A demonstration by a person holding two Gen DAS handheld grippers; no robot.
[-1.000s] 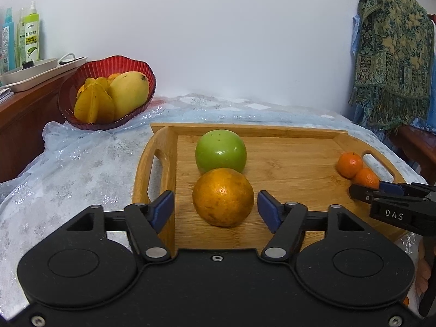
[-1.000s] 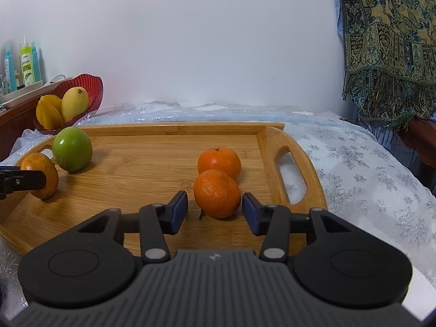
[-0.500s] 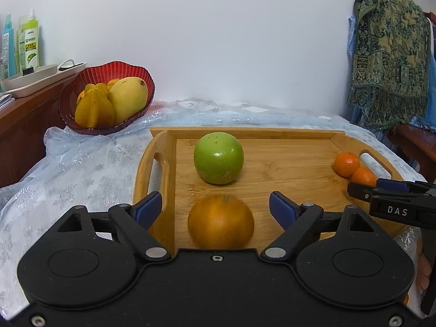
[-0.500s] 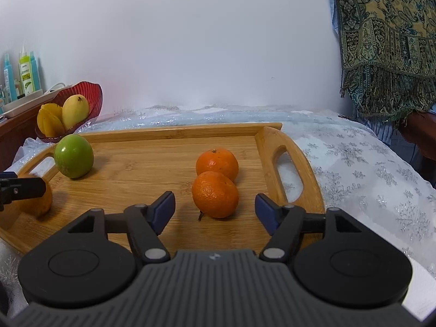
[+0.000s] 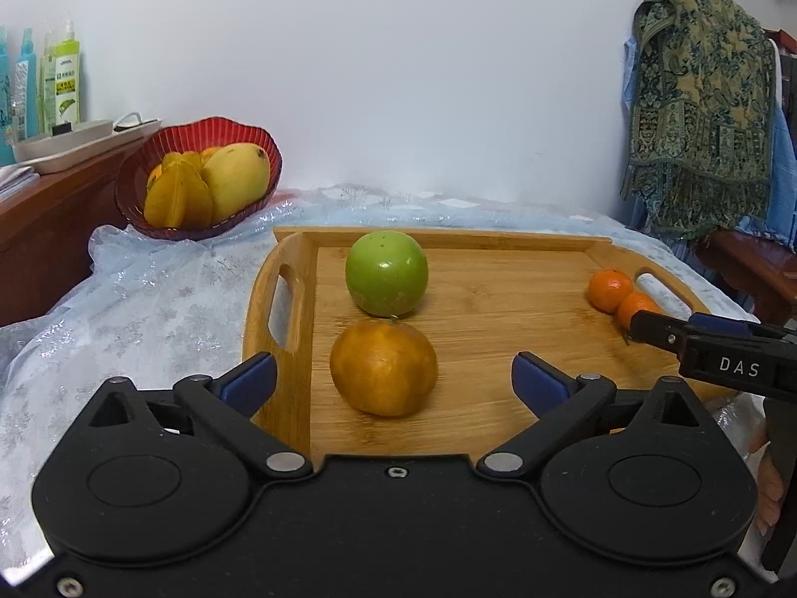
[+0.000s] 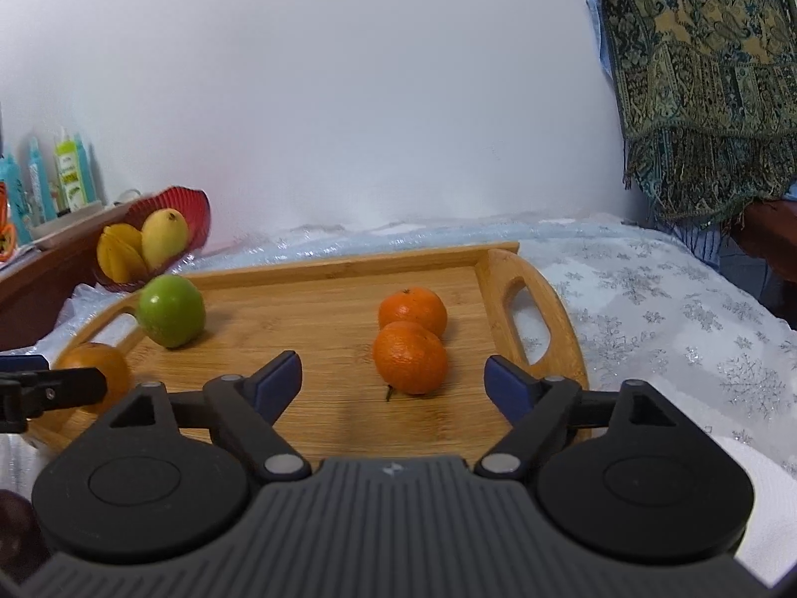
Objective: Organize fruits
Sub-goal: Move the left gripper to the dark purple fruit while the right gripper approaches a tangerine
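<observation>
A wooden tray (image 5: 498,334) (image 6: 319,314) lies on the table. On it are a large orange (image 5: 383,368) (image 6: 94,366), a green apple (image 5: 387,273) (image 6: 171,310) behind it, and two small mandarins (image 5: 608,290) (image 6: 410,356) at the right end. My left gripper (image 5: 393,381) is open and empty, its jaws wide on either side of the large orange without touching it. My right gripper (image 6: 393,376) is open and empty, just in front of the near mandarin. The right gripper's finger (image 5: 697,344) shows in the left wrist view.
A red bowl (image 5: 199,179) (image 6: 169,229) with a mango and starfruit stands at the back left beside a wooden counter (image 5: 45,229) holding bottles. A patterned cloth (image 5: 697,99) hangs at the right. A lace tablecloth (image 6: 672,319) covers the table.
Both grippers have opened wide and let go of their fruit: the left released the large orange, the right released the near mandarin. Both have drawn back a little.
</observation>
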